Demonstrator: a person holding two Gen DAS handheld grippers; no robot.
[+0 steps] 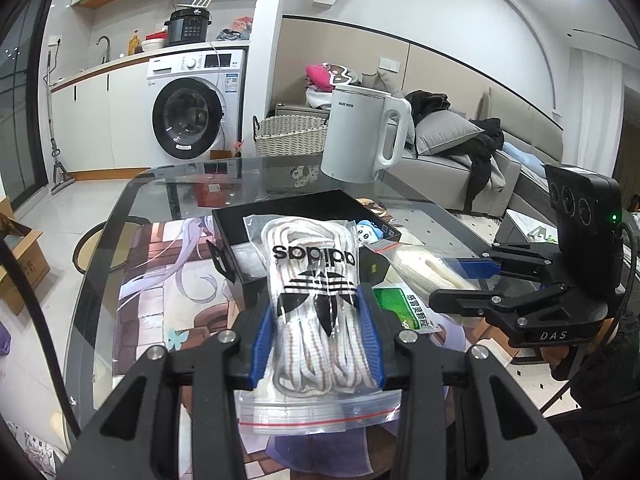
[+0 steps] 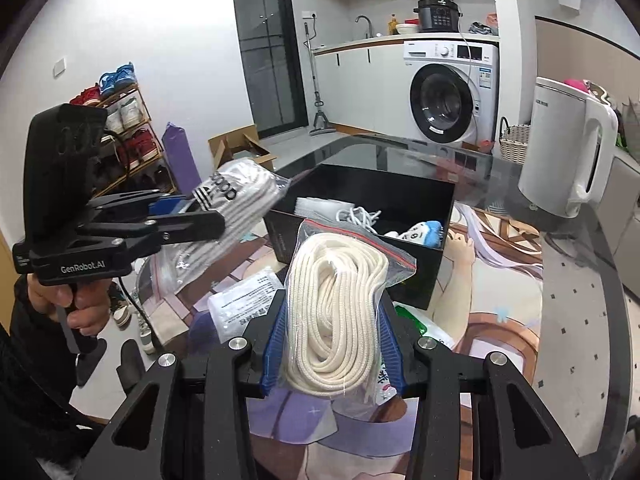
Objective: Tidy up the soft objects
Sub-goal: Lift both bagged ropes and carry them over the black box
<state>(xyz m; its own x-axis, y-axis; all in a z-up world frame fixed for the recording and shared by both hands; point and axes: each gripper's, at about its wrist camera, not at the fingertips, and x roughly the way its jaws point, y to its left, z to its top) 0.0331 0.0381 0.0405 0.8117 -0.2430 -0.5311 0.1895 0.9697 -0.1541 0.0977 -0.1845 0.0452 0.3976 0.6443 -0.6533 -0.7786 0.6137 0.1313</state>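
Two bags are held above the bench: the left gripper (image 1: 318, 340) has its jaws clamped on the adidas lace bag (image 1: 316, 300), the right gripper (image 2: 332, 344) on the cream rope bag (image 2: 340, 304). This looks like the carrying step; next, each bag needs lowering into the black box (image 2: 400, 196) just ahead before letting go.

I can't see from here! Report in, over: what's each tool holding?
Left tool shut on Adidas lace bag. Right tool shut on cream lace bag. Both lifted near black box. Nothing in the way, over.
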